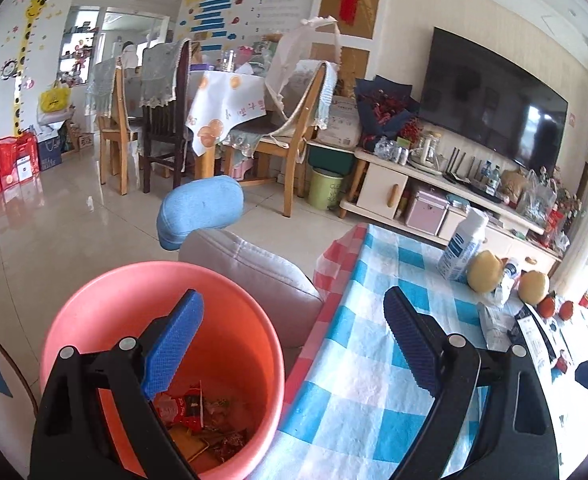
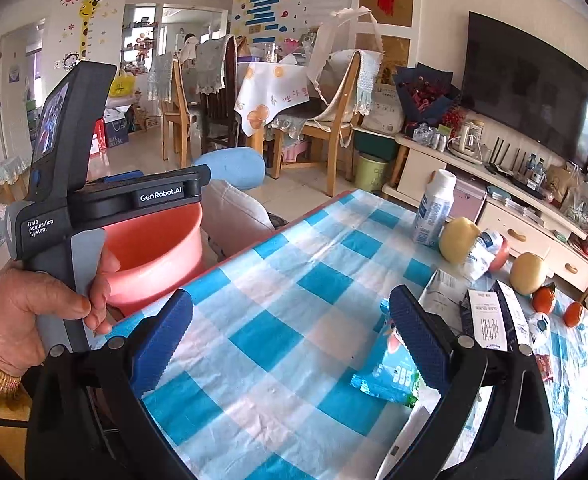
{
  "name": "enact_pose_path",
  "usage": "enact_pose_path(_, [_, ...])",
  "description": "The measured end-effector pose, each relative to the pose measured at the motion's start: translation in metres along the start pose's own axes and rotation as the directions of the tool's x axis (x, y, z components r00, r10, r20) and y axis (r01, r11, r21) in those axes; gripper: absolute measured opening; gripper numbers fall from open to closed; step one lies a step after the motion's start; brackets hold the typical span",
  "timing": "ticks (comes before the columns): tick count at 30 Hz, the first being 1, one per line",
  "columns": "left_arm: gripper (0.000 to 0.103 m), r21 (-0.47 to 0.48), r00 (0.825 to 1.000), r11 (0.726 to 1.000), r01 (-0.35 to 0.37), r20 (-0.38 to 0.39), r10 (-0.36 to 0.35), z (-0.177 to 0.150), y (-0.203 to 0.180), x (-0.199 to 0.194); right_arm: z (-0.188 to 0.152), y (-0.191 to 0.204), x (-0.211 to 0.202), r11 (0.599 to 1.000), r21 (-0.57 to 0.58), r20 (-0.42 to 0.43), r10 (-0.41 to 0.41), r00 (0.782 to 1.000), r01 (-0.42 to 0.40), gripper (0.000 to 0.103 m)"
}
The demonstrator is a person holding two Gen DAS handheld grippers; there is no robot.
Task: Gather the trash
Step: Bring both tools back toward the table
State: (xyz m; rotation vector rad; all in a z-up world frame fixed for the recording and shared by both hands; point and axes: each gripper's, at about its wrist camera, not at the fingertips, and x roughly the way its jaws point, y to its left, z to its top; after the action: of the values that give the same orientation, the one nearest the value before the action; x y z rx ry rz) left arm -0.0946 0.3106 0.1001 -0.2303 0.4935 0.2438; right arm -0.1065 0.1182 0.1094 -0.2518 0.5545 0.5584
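A pink bucket [image 1: 94, 296] stands beside the table's left edge, with several wrappers [image 1: 198, 412] at its bottom. My left gripper [image 1: 294, 344] is open and empty, its left finger over the bucket and its right finger over the checked tablecloth [image 1: 365, 380]. The bucket also shows in the right wrist view [image 2: 154, 256], behind the left gripper's body. My right gripper [image 2: 290, 340] is open and empty above the tablecloth [image 2: 278, 320]. A blue snack wrapper [image 2: 389, 376] lies on the cloth beside its right finger. A crumpled white wrapper [image 2: 483, 254] lies between the fruit.
A white bottle [image 2: 433, 208], two yellow pears [image 2: 457, 240], oranges [image 2: 543, 300] and paper slips [image 2: 489, 320] sit on the table's far right. A grey cushioned seat [image 1: 254, 272] with a blue pillow [image 1: 202, 208] is behind the bucket. A TV stand [image 1: 433, 184] lies beyond.
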Motion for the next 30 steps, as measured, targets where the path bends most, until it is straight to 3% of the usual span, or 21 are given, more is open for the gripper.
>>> enact_pose_path(7, [0.091,0.083,0.998,0.996,0.045,-0.049,-0.041,-0.012,-0.036,-0.003,-0.026,-0.018,-0.019,0.999,0.050,-0.035,-0.009,0.999,0.011,0.099])
enact_pose_path(14, [0.091,0.158,0.994,0.982,0.099,-0.054,-0.092,-0.027,-0.065,-0.014,-0.052,-0.039,-0.032,0.991,0.124,-0.091,0.061,0.994,-0.050,0.099])
enact_pose_path(22, [0.091,0.229,0.983,0.958,0.172,-0.107,-0.151,-0.049,-0.099,-0.026,-0.071,-0.052,-0.051,0.992,0.115,-0.081,0.062,0.995,-0.052,0.099])
enact_pose_path(30, [0.091,0.269,0.970,0.938,0.220,-0.164,-0.180,-0.072,-0.129,-0.039,-0.081,-0.091,-0.079,0.984,0.173,-0.025,0.043,0.999,-0.038,0.099])
